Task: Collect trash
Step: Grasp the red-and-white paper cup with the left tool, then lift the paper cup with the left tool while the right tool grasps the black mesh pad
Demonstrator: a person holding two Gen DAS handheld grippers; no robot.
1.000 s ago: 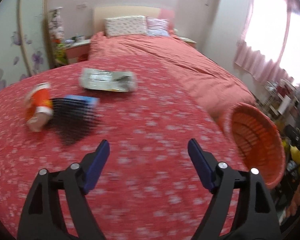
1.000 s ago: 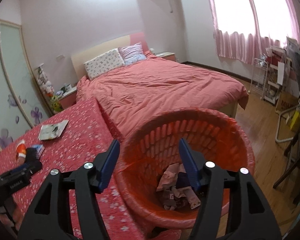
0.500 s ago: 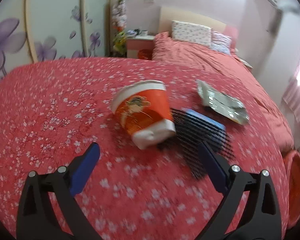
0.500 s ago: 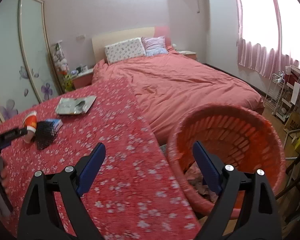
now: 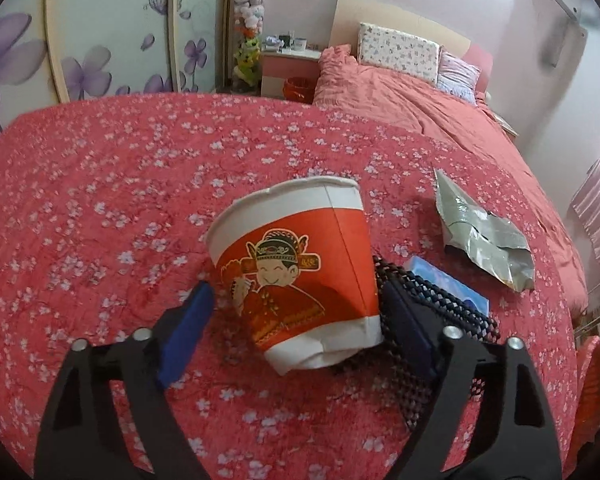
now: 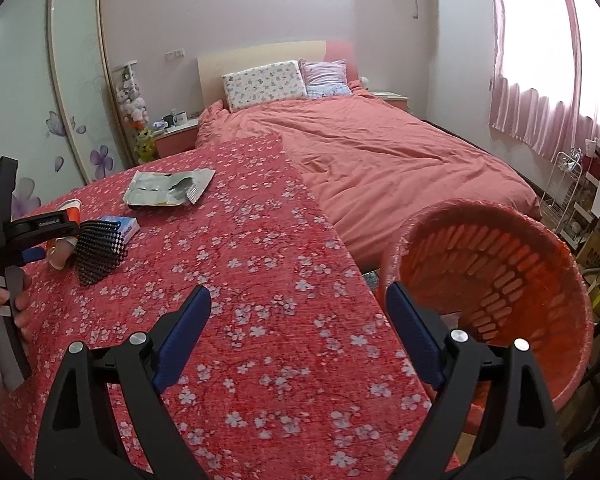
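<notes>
An orange and white paper cup (image 5: 300, 272) lies tilted on the red floral cloth (image 5: 100, 208). My left gripper (image 5: 294, 292) straddles it, jaws closing, pads close beside its sides without a clear squeeze. Right of the cup lie a black mesh piece (image 5: 440, 312), a small blue box (image 5: 452, 286) and a crumpled silver wrapper (image 5: 484, 236). My right gripper (image 6: 298, 300) hangs open and empty over the cloth's near right edge, beside the orange basket (image 6: 500, 272). In the right wrist view the left gripper (image 6: 40, 232) sits at the cup (image 6: 70, 210), far left.
A person's hand (image 6: 8, 300) holds the left gripper's handle. Beyond the cloth stretches a bed (image 6: 400, 160) with two pillows, a nightstand (image 5: 292, 64) and a flowered wardrobe (image 5: 100, 40). A wire rack (image 6: 572, 200) and boxes stand at the right behind the basket.
The left gripper swept left to the cup, which now sits between its narrowing jaws. The right gripper swung left from above the basket to the cloth's edge and its jaws widened.
</notes>
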